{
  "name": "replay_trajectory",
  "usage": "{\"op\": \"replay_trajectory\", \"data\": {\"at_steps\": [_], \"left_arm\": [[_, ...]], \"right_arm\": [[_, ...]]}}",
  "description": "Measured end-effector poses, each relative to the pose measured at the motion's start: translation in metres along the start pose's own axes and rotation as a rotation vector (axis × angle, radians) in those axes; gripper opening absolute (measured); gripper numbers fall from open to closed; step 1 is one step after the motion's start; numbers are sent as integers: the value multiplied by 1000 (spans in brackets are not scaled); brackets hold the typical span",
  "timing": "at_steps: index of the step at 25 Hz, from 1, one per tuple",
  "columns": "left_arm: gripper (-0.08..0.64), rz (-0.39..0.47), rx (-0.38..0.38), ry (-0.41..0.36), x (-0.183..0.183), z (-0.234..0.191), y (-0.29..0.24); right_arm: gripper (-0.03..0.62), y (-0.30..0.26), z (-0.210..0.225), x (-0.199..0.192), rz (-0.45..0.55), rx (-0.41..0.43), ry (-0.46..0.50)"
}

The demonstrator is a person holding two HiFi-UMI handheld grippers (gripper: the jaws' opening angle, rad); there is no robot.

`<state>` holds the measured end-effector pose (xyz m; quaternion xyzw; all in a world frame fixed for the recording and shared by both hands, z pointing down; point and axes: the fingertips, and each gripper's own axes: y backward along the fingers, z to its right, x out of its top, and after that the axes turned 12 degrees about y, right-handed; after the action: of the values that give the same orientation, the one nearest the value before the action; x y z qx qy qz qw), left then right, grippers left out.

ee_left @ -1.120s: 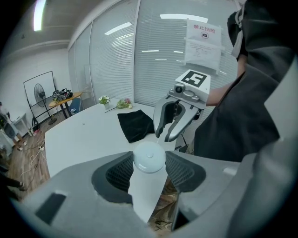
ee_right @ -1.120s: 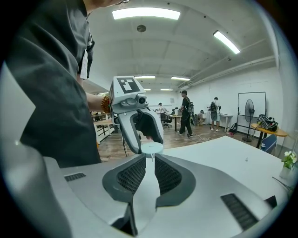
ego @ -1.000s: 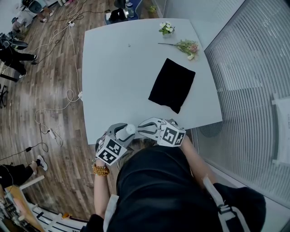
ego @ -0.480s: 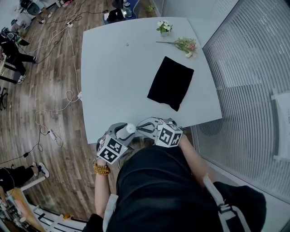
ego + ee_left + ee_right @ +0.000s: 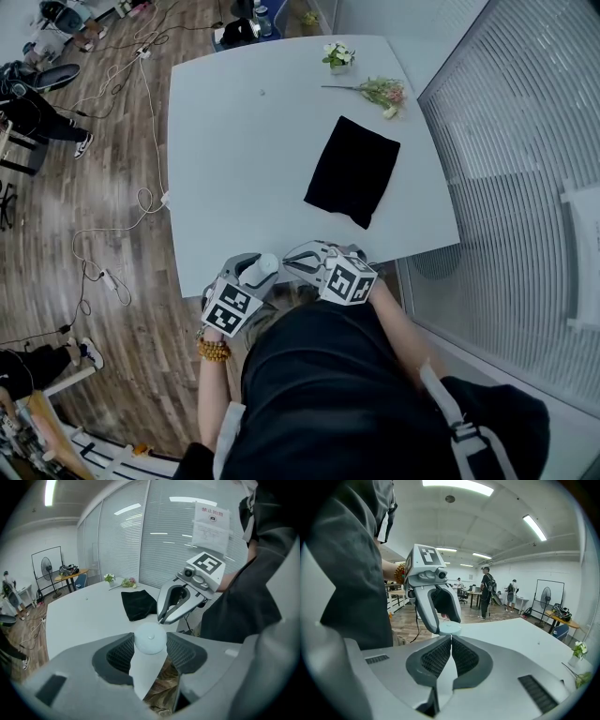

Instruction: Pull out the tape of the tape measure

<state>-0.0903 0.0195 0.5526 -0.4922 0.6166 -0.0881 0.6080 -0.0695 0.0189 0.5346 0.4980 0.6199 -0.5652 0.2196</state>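
A: Where is the tape measure right now?

B: Clamped in the left gripper; its jaws are closed narrowly on either side of the round white case, flat face up, at the near edge of the white surface and close to the person's body; it looks lifted off the surface rather than resting on it.

A: Why hold it there?

B: My guess is that it anchors the case so the other side can draw the tape away; the bare surface ahead leaves room, with the black cloth well apart.

A: And the right gripper?

B: Its jaws are pressed together, tips meeting right at the rim of the case; the two grippers point at each other, nearly nose to nose.

A: So it has the tape's end?

B: I cannot tell; anything pinched there is too small to make out, and no length of tape shows between the grippers.

A: What does the next move need?

B: A firm pinch on the end, then a straight pull apart while the left side holds steady; a loose hold would likely slip off.
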Motion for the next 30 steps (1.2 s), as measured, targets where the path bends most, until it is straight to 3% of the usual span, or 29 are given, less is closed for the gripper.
{"op": "replay_trajectory", "data": {"at_steps": [4, 15, 30], "left_arm": [[229, 19, 25, 50, 1, -8, 1], [229, 42, 51, 89, 3, -21, 6], [229, 48, 64, 96, 6, -25, -10]], "right_arm": [[8, 6, 4, -4, 0, -14, -12], [8, 16, 16, -13, -31, -57, -27], [7, 18, 25, -30, -74, -85, -32]]}}
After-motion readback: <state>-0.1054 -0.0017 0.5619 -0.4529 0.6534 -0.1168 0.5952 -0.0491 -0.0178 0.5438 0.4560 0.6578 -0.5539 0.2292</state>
